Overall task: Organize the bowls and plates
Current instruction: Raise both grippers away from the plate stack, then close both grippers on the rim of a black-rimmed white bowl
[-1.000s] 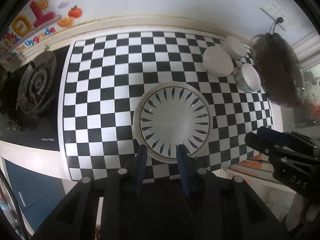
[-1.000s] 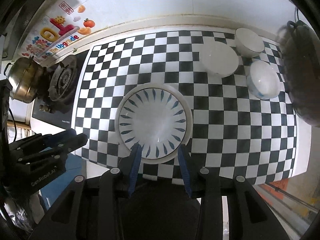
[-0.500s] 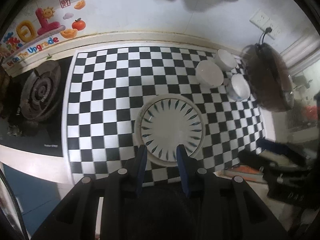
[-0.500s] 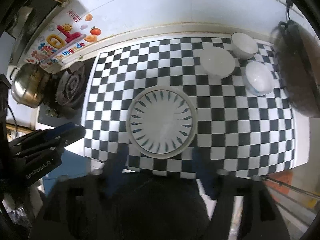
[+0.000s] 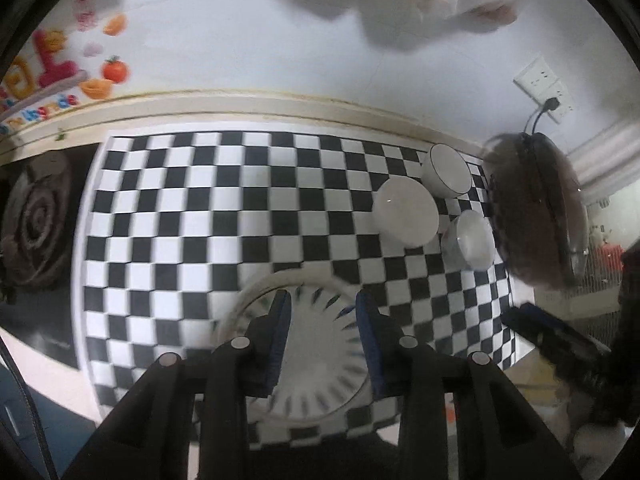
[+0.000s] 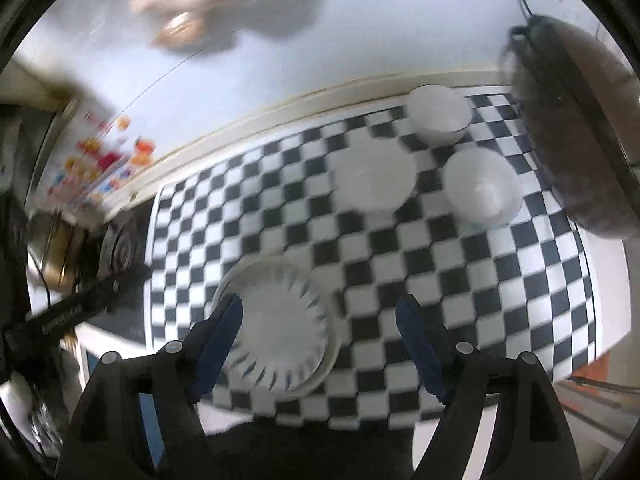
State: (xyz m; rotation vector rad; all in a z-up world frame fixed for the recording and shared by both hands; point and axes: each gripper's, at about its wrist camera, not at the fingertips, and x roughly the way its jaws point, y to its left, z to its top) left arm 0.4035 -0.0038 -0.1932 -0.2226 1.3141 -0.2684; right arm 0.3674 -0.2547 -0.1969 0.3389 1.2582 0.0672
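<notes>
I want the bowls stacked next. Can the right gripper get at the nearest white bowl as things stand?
Probably yes: the right gripper is open and empty, and only bare checkered mat lies between it and the bowl.

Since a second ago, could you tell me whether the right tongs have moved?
Yes. The right tongs have shifted right: the patterned plate, once centred between them, now sits by the left finger. Their jaws have just been opening, nothing gripped.

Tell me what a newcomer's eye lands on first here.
The black-and-white checkered mat fills the counter. On its near edge sits a white plate with blue petal marks, under the right gripper, whose jaws have just been opening. Three white bowls cluster at the far right corner.
</notes>
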